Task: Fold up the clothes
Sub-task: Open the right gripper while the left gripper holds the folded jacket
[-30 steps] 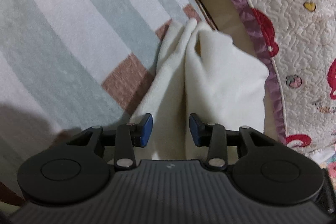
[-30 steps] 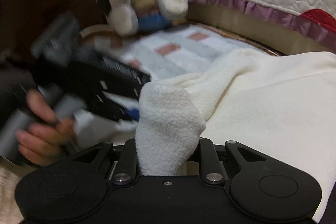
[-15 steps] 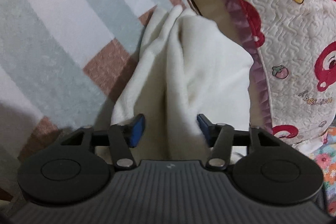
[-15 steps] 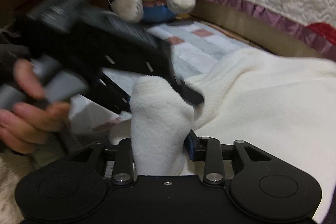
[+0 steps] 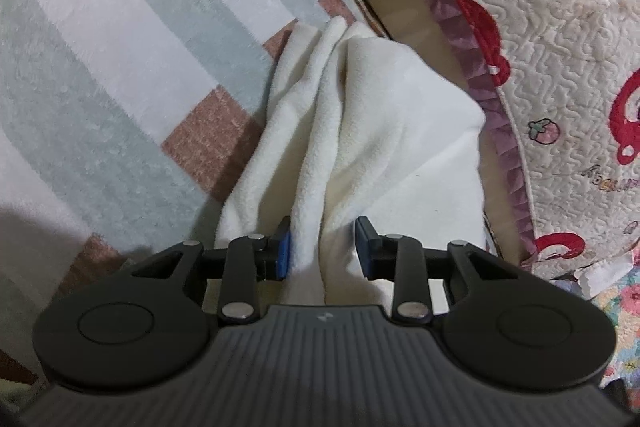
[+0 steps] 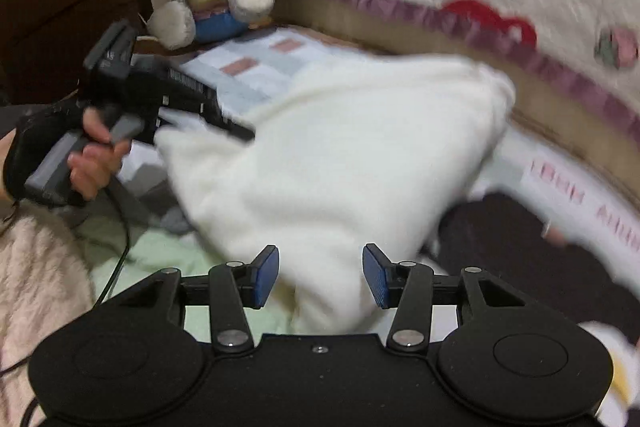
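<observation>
Released from the right tongs (image 6: 320, 271), the corner of the cream fleece garment (image 6: 340, 155) that was pinched a second ago now lies loose between them: their jaws have just been opening, the blue pads stand clear of the cloth on both sides, and the view has swung across the bed, with the motion blur of a quick move. That reads as one fold laid down and the right hand freed to look for a new edge. The left tongs (image 5: 322, 247) have barely shifted and stay partly closed around a bunched ridge of the same fleece garment (image 5: 372, 131); the left pad touches the cloth, but whether the right pad presses it cannot be told. The garment rests on the striped blanket (image 5: 100, 47), beside the quilted bedspread (image 5: 560, 39).
</observation>
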